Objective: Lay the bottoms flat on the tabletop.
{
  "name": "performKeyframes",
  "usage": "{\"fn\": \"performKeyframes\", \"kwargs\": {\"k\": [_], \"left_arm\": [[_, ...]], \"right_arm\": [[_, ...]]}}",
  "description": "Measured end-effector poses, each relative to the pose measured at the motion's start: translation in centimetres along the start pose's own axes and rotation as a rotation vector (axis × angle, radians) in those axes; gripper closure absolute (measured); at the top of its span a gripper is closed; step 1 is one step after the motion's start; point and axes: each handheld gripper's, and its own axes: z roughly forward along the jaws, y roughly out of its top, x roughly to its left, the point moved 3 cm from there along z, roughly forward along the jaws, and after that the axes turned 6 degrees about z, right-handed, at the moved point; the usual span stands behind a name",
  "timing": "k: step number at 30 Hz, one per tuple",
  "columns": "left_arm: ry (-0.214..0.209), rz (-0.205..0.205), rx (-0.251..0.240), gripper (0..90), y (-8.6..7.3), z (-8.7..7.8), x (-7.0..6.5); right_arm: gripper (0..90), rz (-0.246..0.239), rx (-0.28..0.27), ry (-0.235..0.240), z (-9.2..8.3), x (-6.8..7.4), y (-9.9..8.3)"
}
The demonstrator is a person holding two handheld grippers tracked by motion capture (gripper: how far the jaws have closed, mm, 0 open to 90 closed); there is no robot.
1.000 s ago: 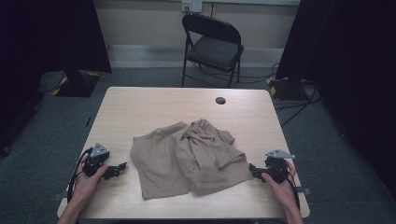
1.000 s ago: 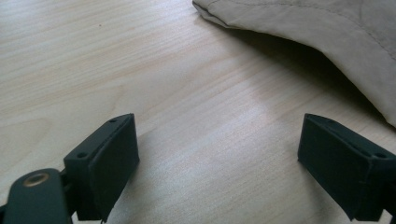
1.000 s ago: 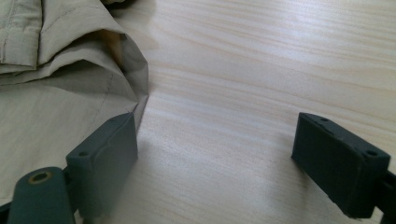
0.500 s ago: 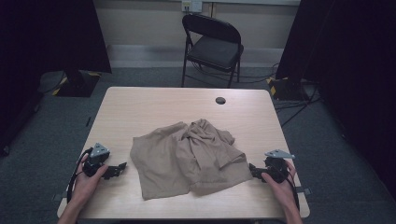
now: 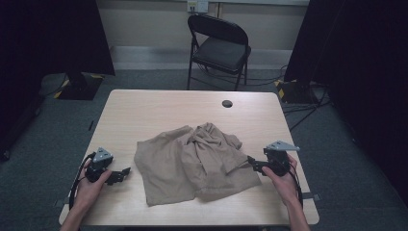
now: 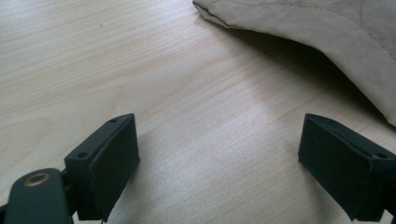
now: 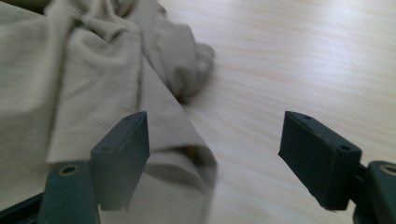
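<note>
A crumpled tan cloth (image 5: 192, 163) lies spread on the middle of the wooden table (image 5: 159, 110). My left gripper (image 5: 126, 172) rests on the table just left of the cloth, open, with bare wood between its jaws (image 6: 219, 163); the cloth's edge (image 6: 327, 32) lies ahead of it. My right gripper (image 5: 251, 162) hovers at the cloth's right edge, lifted off the table. Its jaws have just been closing a little but stand wide apart (image 7: 215, 154). The cloth's folded edge (image 7: 70, 70) lies below and between them, with no pad pressing on it.
A round black grommet (image 5: 227, 103) sits in the tabletop near its far edge. A black folding chair (image 5: 219, 45) stands behind the table. Bare wood surrounds the cloth on all sides. Dark curtains hang at both sides of the room.
My right gripper has lifted off the table and moved slightly toward the cloth. My left gripper and the cloth have stayed put.
</note>
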Motion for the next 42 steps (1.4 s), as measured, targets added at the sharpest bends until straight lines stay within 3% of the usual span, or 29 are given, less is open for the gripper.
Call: {"fn": "performKeyframes", "kwargs": {"k": [4,13,18,25,28,31,35,36,37,38,42], "left_arm": [[0.000,-0.001,0.000,11.6,0.0,0.0,0.0],[0.000,0.000,0.000,11.6,0.0,0.0,0.0],[0.000,0.000,0.000,11.6,0.0,0.0,0.0],[0.000,-0.001,-0.001,11.6,0.0,0.0,0.0],[0.000,0.000,0.000,11.6,0.0,0.0,0.0],[-0.001,0.002,0.000,11.6,0.0,0.0,0.0],[-0.001,0.001,0.000,11.5,0.0,0.0,0.0],[0.000,0.000,0.000,11.5,0.0,0.0,0.0],[0.000,0.000,0.000,11.6,0.0,0.0,0.0],[0.000,0.000,0.000,11.6,0.0,0.0,0.0],[-0.001,0.002,0.001,11.6,0.0,0.0,0.0]], "right_arm": [[20.2,-0.024,-0.006,0.068,0.3,1.3,1.4],[17.4,-0.052,-0.006,0.121,2.4,3.3,4.8],[16.2,-0.093,0.009,0.149,4.8,5.0,7.8],[16.9,-0.115,0.023,0.187,7.0,6.5,10.2],[17.8,-0.118,0.044,0.199,8.8,7.2,11.2],[16.9,-0.112,0.088,0.196,10.6,7.4,11.4],[14.4,-0.104,0.102,0.198,12.4,7.5,11.1],[14.9,-0.082,0.134,0.216,13.6,7.4,10.4],[14.9,-0.082,0.134,0.216,13.6,7.4,10.4],[14.7,-0.058,0.146,0.214,14.7,7.3,9.8],[14.8,-0.048,0.180,0.218,16.0,7.5,9.0]]}}
